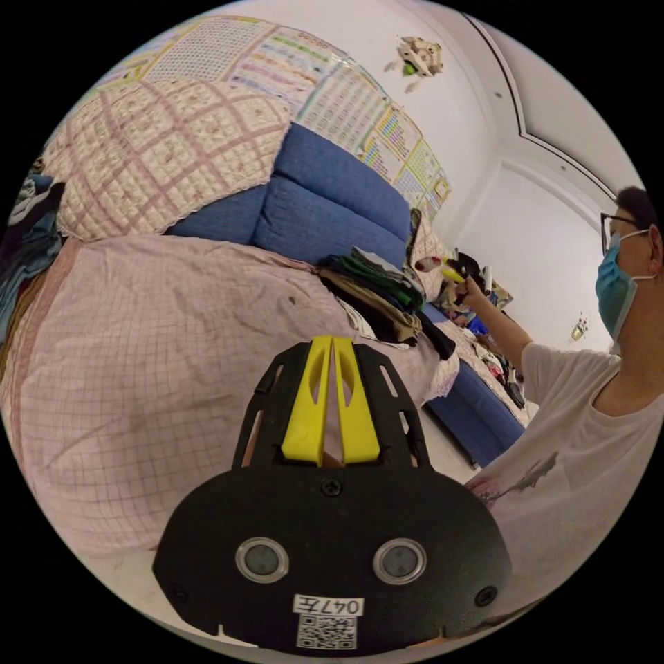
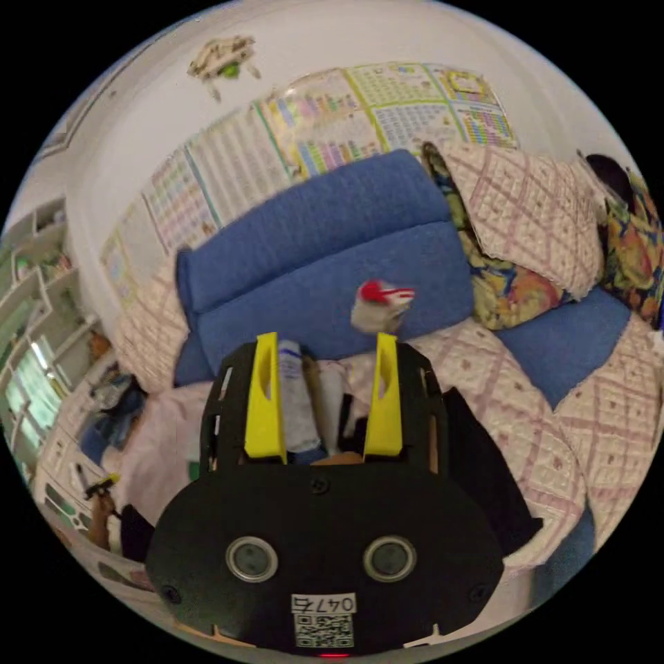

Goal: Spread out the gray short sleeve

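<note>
In the left gripper view my left gripper (image 1: 332, 344) is shut with nothing in it, hanging over a pink checked sheet (image 1: 159, 360) on the sofa. Beyond it lies a pile of folded clothes (image 1: 377, 294) in dark, green and tan. A person's outstretched hand holds my right gripper (image 1: 453, 273) past that pile. In the right gripper view my right gripper (image 2: 326, 340) is open above bunched clothes. A pale grey garment (image 2: 297, 404) shows between its jaws, untouched. I cannot tell which piece is the gray short sleeve. Small at the left, a hand holds my left gripper (image 2: 102, 486).
A blue sofa back (image 2: 325, 256) runs behind the clothes, with quilted checked cushions (image 2: 532, 214) and a flowered cushion (image 2: 512, 290). A small red and white object (image 2: 382, 303) sits against the sofa back. The person (image 1: 588, 429) in a white shirt stands at the right. Shelves (image 2: 31, 290) line the left wall.
</note>
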Tool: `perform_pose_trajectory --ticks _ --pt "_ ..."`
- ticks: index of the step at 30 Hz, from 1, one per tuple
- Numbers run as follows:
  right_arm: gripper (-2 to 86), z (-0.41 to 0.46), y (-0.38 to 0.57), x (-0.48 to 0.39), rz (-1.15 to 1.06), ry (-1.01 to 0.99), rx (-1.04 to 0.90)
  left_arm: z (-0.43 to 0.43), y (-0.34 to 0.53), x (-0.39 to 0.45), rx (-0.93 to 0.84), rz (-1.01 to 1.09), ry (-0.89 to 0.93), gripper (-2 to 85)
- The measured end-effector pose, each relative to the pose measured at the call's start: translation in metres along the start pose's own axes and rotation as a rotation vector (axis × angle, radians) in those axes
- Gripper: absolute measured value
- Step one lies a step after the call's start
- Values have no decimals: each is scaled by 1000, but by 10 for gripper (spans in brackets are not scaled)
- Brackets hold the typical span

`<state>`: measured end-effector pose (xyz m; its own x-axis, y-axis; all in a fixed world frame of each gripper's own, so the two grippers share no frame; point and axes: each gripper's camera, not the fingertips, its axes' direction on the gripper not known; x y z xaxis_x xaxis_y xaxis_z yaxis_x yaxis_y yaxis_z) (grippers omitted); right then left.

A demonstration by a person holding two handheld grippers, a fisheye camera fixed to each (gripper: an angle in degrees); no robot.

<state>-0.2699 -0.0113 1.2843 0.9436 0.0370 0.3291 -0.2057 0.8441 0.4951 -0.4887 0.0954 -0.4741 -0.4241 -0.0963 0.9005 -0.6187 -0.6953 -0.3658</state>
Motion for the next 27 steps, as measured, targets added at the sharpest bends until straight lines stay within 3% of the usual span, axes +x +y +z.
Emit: perform_pose_trajectory --ticks 2,4,8,20,27 --pt "103 54 18 -26 -107 253 -200 -21 -12 -14 -9 -2 -38 -10" --pt "86 88 38 -39 -181 352 -296 -32 -22 -27 -21 -11 -36 -10" --pt "85 143 59 -54 -231 284 -450 -49 -55 -48 -51 -18 -18 -10" --pt "99 150 24 -95 -313 236 -385 -108 -161 -101 -87 -43 1 -9" --pt "89 188 0 -109 -359 318 -486 -147 -228 -131 -97 -37 -1 -9"
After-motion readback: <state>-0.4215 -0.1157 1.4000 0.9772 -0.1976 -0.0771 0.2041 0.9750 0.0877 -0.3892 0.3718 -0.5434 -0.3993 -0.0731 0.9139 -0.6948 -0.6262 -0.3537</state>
